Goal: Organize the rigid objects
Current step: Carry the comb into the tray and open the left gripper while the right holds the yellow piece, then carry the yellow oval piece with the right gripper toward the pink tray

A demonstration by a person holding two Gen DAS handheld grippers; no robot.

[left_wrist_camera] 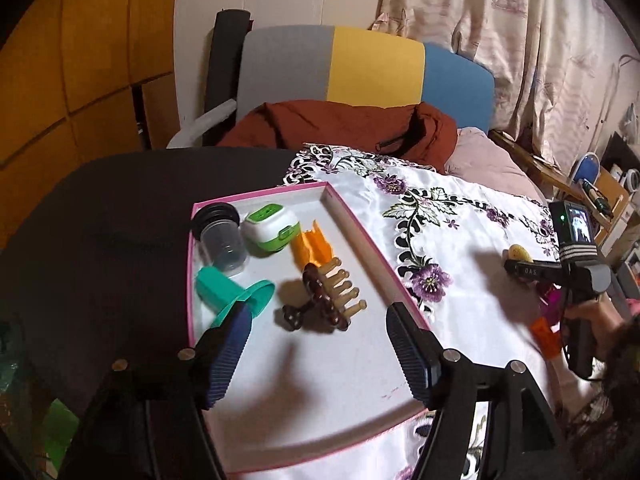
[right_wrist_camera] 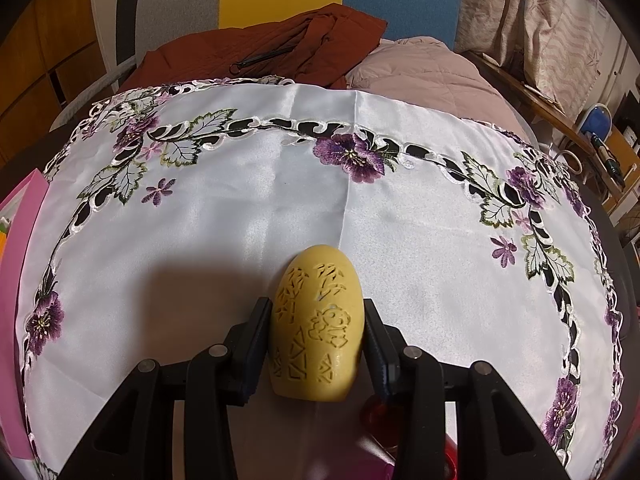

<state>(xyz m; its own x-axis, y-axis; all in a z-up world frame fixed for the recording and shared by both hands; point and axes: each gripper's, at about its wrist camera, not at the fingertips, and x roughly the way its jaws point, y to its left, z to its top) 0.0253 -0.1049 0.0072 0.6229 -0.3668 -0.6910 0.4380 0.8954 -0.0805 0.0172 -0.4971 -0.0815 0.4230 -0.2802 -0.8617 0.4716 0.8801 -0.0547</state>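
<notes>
A pink-rimmed white tray (left_wrist_camera: 362,238) lies on the table's left part. It holds a clear jar with a black lid (left_wrist_camera: 222,236), a green and white box (left_wrist_camera: 272,230), an orange plastic piece (left_wrist_camera: 310,250), a dark wooden comb (left_wrist_camera: 328,298) and a teal funnel-shaped piece (left_wrist_camera: 236,290). My left gripper (left_wrist_camera: 316,314) hangs above the tray, open, with nothing between its fingers. My right gripper (right_wrist_camera: 316,304) is shut on a yellow carved egg (right_wrist_camera: 318,320), low over the white embroidered cloth (right_wrist_camera: 280,200). From the left wrist view the egg (left_wrist_camera: 519,253) shows at the far right.
A chair with a grey, yellow and blue back (left_wrist_camera: 360,64) stands behind the table, with a rust jacket (left_wrist_camera: 340,128) and a pink quilt (right_wrist_camera: 420,68) on it. Pink and orange items (left_wrist_camera: 546,320) lie under the right hand. A red thing (right_wrist_camera: 378,412) sits below the egg.
</notes>
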